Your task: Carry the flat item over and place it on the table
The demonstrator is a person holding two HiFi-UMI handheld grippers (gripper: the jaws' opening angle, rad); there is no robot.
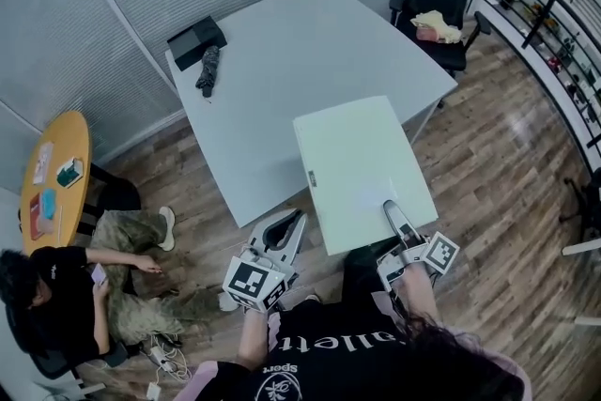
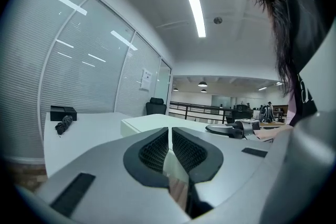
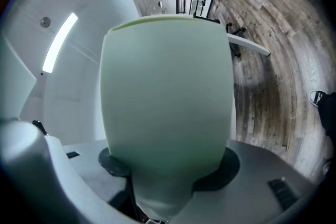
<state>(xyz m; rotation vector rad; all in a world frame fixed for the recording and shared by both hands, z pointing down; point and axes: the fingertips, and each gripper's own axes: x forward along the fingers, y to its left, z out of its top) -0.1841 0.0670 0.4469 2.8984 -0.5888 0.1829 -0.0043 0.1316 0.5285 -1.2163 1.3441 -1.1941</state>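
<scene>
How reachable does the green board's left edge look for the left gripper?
Probably yes: the left gripper, jaws nearly together and empty, sits just beside the green board, with nothing between them.

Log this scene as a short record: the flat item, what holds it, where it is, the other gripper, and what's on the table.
Item: pale green flat panel
Held by: right gripper, jaws clamped on its near edge
Position: partly over the near edge of the white table; contact unclear
Other hand: left gripper, jaws nearly together, nothing between them
On table: black box and dark bundle at the far corner
</scene>
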